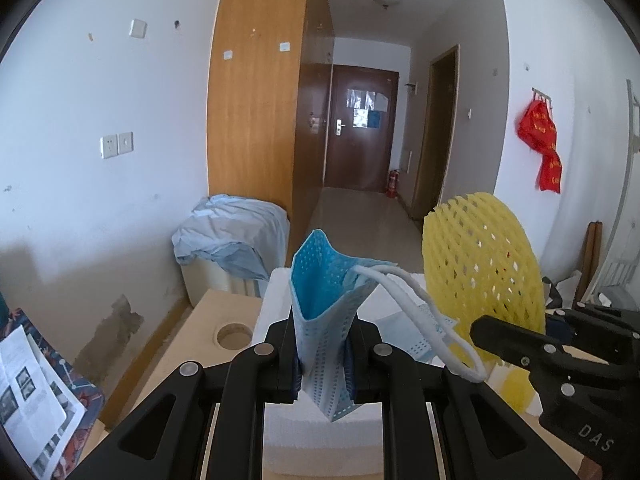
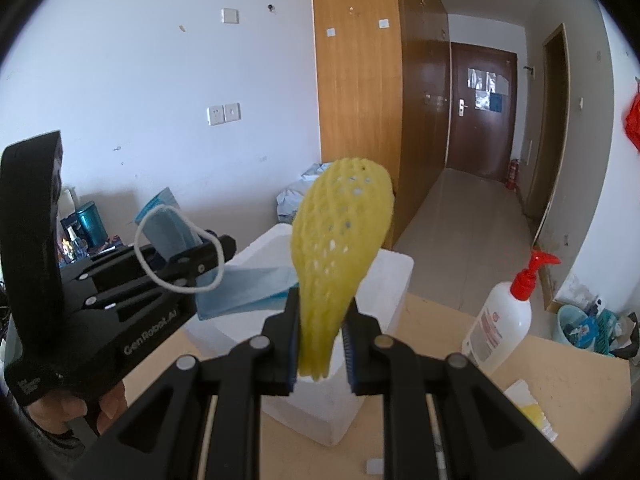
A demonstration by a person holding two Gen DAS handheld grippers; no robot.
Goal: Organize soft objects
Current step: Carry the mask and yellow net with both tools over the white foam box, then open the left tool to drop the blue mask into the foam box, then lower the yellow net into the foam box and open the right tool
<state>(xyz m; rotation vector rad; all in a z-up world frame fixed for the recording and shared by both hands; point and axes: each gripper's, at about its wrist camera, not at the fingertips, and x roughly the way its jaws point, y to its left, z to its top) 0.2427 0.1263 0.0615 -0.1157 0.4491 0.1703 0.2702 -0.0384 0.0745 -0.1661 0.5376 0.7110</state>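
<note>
My left gripper (image 1: 323, 364) is shut on a blue face mask (image 1: 326, 300) and holds it upright above a white foam box (image 1: 320, 432); its white ear loop (image 1: 424, 316) hangs to the right. My right gripper (image 2: 322, 354) is shut on a yellow foam net sleeve (image 2: 340, 248), held upright over the same foam box (image 2: 384, 284). In the left wrist view the sleeve (image 1: 484, 264) and the right gripper (image 1: 520, 352) are to the right. In the right wrist view the left gripper (image 2: 200, 260) with the mask (image 2: 168, 228) is to the left. Another blue mask (image 2: 244, 288) lies in the box.
The box stands on a light wooden table (image 2: 440, 420). A white pump bottle with a red top (image 2: 504, 320) stands at the right. A round hole (image 1: 234, 336) is in the tabletop at the left. A wooden wardrobe (image 1: 256, 100) and a cloth-covered stand (image 1: 232, 240) are behind.
</note>
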